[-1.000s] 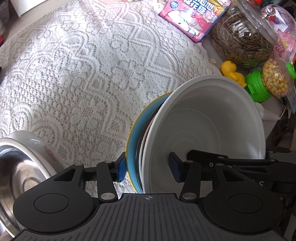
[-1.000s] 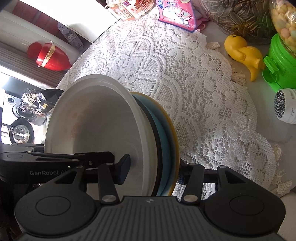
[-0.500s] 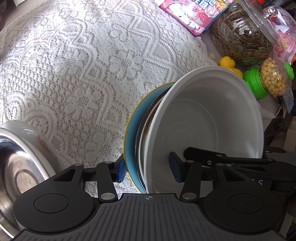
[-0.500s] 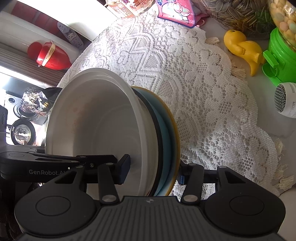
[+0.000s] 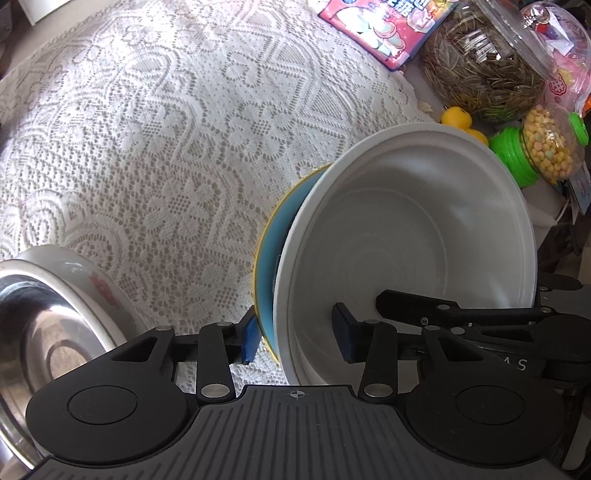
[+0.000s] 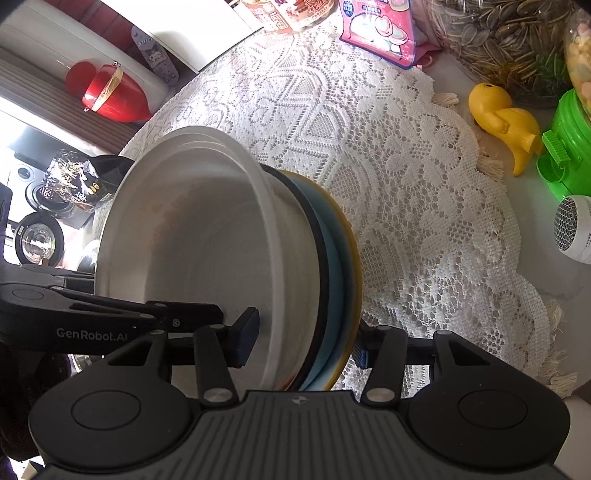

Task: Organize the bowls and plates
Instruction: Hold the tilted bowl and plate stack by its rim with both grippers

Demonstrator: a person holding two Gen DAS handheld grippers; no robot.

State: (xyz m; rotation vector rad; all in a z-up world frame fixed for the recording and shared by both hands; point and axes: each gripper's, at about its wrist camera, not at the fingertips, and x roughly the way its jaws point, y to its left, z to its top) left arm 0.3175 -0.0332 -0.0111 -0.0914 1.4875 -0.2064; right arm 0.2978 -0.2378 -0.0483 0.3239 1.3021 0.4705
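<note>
Blue pads of the left gripper [image 5: 295, 341] straddle the near rim of a stack: white bowl [image 5: 406, 236] nested on a blue plate [image 5: 267, 266] with a yellow edge. Jaws are closing; left pad sits at the plate's underside, right pad inside the bowl with a gap to the wall, so no full pinch yet. In the right wrist view the right gripper [image 6: 301, 339] has the same stack from the opposite side, one pad on the bowl's inner wall, the other behind the yellow rim, clamped on it. White bowl [image 6: 192, 236] sits over a dark-rimmed dish [image 6: 321, 243], then the blue plate [image 6: 338, 251]. Stack appears tilted in both views, over the lace tablecloth [image 5: 166, 129]; whether it rests on the cloth cannot be told.

Step judged: two-handed carry or set-down of the stack. To do it well, the left jaws should finish closing until both pads press before any move, both grippers should travel together at matching tilt, and the layers should not be allowed to slide. Squeezing only the bowl wall risks the plates slipping out below.

Steel basin [image 5: 44, 325] sits near at left, apart from the stack. Farther off: yellow duck [image 6: 502, 122], green-lidded candy jar [image 5: 543, 151], sunflower seed jar [image 5: 480, 66], pink snack packet [image 5: 380, 26].
</note>
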